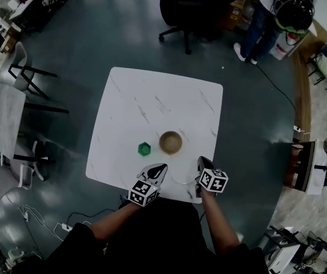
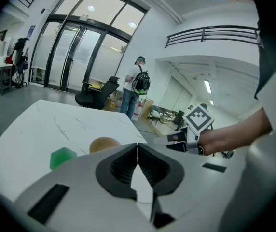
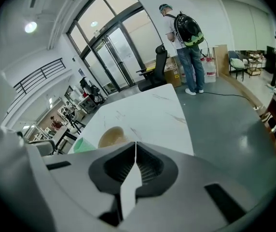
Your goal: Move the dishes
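— Tongs are hanging low over the near edge of the white table (image 1: 135,96), and nothing is being carried. The left tongs (image 1: 159,168) are sitting pressed together, empty. The right tongs (image 1: 202,163) are showing the same, tips meeting with nothing between them.

— So where is the dish sitting?

— The wooden bowl (image 1: 170,142) is resting upright on the table, just ahead of both tools. I'm judging that we are watching the very start, the reach before any grab.

— What is the next move asking for?

— By my reading, one pair is needing to open wide first, then come down over the bowl's rim. Shut like this, they are only going to nudge it.

— Anything crowding it?

— A small green piece (image 1: 144,149) is sitting just beside the bowl on its left, apart from it, so the left tool is risking a bump there. Something faint and round may be lying between the tongs at the table edge, but I can't tell what.

— And around the table?

— A black office chair (image 1: 178,10) is standing beyond the far side, with a person (image 1: 260,16) wearing a backpack near it. More chairs (image 1: 23,67) are waiting off to the left. None of that is blocking the reach.
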Motion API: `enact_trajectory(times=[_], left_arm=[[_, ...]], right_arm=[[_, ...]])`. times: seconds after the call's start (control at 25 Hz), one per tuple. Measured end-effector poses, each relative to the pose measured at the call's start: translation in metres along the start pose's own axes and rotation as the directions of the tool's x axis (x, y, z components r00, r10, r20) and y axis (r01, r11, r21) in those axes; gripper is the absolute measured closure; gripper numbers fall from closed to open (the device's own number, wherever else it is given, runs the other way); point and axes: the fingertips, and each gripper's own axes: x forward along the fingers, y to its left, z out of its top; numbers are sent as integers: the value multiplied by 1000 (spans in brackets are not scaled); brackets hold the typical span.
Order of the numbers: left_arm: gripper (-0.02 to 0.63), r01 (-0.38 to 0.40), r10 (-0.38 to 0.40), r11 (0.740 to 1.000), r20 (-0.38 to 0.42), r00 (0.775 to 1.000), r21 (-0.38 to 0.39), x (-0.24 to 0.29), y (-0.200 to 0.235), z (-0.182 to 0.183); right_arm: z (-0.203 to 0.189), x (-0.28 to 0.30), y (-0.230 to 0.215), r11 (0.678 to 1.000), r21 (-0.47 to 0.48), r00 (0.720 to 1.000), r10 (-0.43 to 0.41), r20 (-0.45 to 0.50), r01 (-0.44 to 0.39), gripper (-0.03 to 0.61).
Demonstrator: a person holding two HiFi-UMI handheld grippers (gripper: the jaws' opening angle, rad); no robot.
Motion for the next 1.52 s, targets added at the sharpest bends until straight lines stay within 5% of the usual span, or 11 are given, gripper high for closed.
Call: enact_trajectory(times=[0.4, 0.6, 0.72, 0.88, 1.12, 1.52], left_arm=[[595, 24, -35, 999, -265, 964, -45, 47, 1, -86], [594, -46, -52, 954, -311, 949, -297, 58, 20, -116], [590, -67, -35, 958, -345, 938, -279, 62, 25, -130], [508, -58, -53, 963, -397, 916, -263, 70, 19, -147], [506, -87, -39, 964, -463, 886, -250, 75, 21, -166], [546, -95, -38, 961, -464, 885, -260, 84, 18, -159]], right_arm=[[-77, -8, -40, 998, -54, 989, -32, -146, 24, 554], [-90, 2, -49, 998, -59, 980, -29, -197, 17, 470], [-93, 10, -51, 999, -48, 977, -15, -215, 5, 469], [-105, 17, -52, 1000, -9, 964, 13, -265, -16, 469], [-115, 24, -49, 1000, 1, 952, 28, -305, -30, 471], [-111, 23, -54, 997, 69, 952, 41, -303, -21, 512]])
